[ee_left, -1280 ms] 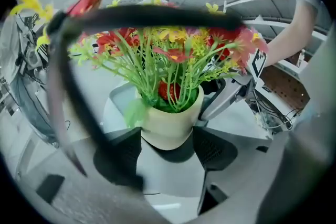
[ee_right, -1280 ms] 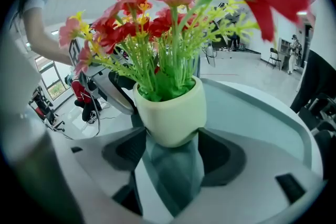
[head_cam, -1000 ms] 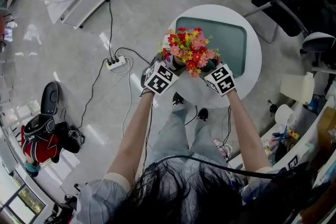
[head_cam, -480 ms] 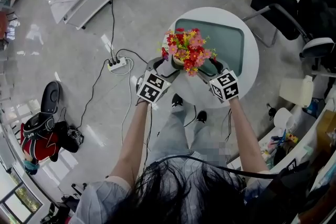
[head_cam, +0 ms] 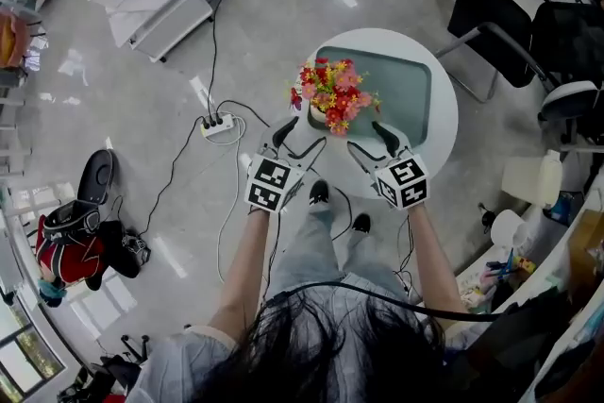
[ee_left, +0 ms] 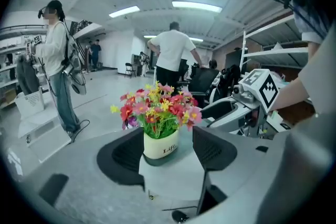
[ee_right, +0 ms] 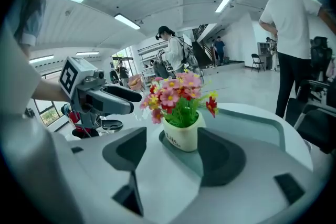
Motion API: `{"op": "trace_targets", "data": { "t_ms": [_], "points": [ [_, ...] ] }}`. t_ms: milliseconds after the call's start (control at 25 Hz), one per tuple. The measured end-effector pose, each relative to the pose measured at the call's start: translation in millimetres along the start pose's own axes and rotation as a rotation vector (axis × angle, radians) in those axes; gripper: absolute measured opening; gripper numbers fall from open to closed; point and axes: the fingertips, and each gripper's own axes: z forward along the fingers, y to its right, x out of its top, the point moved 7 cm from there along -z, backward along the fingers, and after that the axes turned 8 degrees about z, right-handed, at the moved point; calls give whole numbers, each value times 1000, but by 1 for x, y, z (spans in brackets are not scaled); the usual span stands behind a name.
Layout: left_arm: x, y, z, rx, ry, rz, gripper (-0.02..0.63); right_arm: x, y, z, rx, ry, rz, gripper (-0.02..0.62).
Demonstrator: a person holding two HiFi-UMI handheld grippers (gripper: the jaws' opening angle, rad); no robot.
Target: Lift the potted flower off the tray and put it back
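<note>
Potted flower [head_cam: 330, 99]: a small cream pot of red, pink and yellow blooms. It stands upright on the near left corner of the tray and neither tool touches it.
Left gripper [head_cam: 302, 135]: held over the near edge of the table, just short of the pot on its left. Its jaws are spread wide and grip nothing. In the left gripper view the pot shows in the gap beyond the two dark jaws, apart from both.
Right gripper [head_cam: 366, 135]: level with the left one, on the pot's right side. Its jaws are also spread wide with nothing between them. In the right gripper view the pot stands past the jaw tips, clear of them.
Table [head_cam: 445, 123]: round and white, with the person standing at its near rim and both arms reaching out over it.
Tray [head_cam: 401, 75]: pale green with rounded corners, lying flat on the table top. The pot sits at the corner nearest the grippers.
Power strip [head_cam: 216, 122]: white, on the grey polished floor to the left of the table, with black cables trailing from it.
Chairs [head_cam: 566, 99]: dark office chairs beyond the table on the right.
White cabinet [head_cam: 156, 0]: low, far off on the left.
Bystander [ee_left: 173, 52]: in a white shirt, back turned, well beyond the table in the left gripper view.
</note>
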Motion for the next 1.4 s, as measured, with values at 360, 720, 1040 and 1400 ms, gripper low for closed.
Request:
{"op": "trace_targets", "data": {
  "t_ms": [360,720,1040,1400],
  "points": [
    [29,46,-33,55,73,-18,298,8,-39,-53,31,102,2,227],
    [26,111,-54,60,95,-27,270,0,-71,-97,75,111,-37,195],
    [14,165,-73,115,42,-81,241,-21,-87,-137,125,106,-76,160],
    [10,214,-104,200,68,-114,198,-43,-107,-170,186,97,-108,121]
  ]
}}
